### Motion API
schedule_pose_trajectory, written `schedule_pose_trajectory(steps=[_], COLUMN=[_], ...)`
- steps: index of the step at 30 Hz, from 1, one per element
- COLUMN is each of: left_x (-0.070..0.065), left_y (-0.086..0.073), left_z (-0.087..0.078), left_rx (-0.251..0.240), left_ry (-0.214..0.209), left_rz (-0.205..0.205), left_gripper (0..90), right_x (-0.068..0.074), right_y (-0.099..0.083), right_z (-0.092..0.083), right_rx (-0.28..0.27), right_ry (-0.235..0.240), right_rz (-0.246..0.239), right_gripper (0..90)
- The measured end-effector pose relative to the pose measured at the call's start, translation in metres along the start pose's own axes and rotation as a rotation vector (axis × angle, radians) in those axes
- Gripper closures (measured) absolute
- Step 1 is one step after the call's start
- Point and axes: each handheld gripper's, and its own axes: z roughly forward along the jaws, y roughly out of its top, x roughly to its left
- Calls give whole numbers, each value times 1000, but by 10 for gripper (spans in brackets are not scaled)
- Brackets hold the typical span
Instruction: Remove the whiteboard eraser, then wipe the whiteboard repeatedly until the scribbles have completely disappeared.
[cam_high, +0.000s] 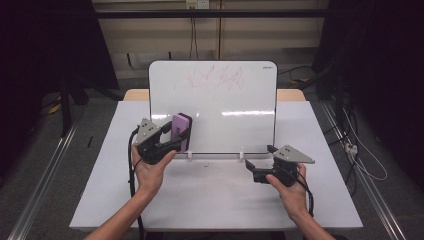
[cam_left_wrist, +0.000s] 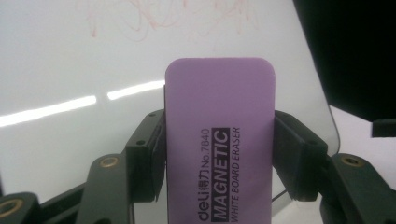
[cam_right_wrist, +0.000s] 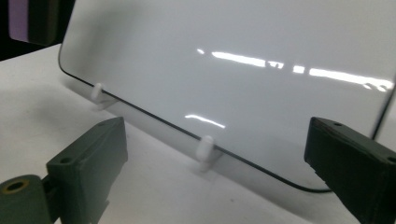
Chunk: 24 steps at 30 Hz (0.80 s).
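Your left gripper (cam_high: 175, 134) is clamped on the purple eraser (cam_high: 180, 131), held upright just in front of the whiteboard (cam_high: 220, 107) at its seven o'clock corner, red scribbles (cam_high: 216, 79) toward twelve. At four o'clock your right gripper (cam_high: 256, 167) hangs near the board's lower edge, level, aimed left, jaws wide apart around nothing.

A: Where does the whiteboard (cam_high: 215, 105) sit?
B: Centre of the high view, upright on the surface (cam_high: 210, 200), resting in two small clips (cam_high: 190, 155) along its lower edge.
A: And the eraser (cam_high: 180, 132)?
B: Before the board's lower left corner, between the left gripper's (cam_high: 175, 137) fingers.
A: The right gripper (cam_high: 256, 169)?
B: Lower right of centre, before the board's lower right corner, above the surface.
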Motion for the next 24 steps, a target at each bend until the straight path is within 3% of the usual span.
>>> schedule_pose_trajectory(steps=[8, 15, 24], left_x=[6, 6, 15], left_y=[5, 12, 18], left_z=[-4, -8, -6], left_rx=[36, 56, 64], left_ry=[44, 68, 87], left_rz=[63, 125, 122], left_gripper=[413, 413, 413], right_x=[-17, -22, -27], right_y=[-9, -11, -17], right_z=[-18, -23, -27], right_rx=[2, 6, 13], right_ry=[-56, -77, -82], right_rz=[27, 25, 44], right_gripper=[58, 59, 54])
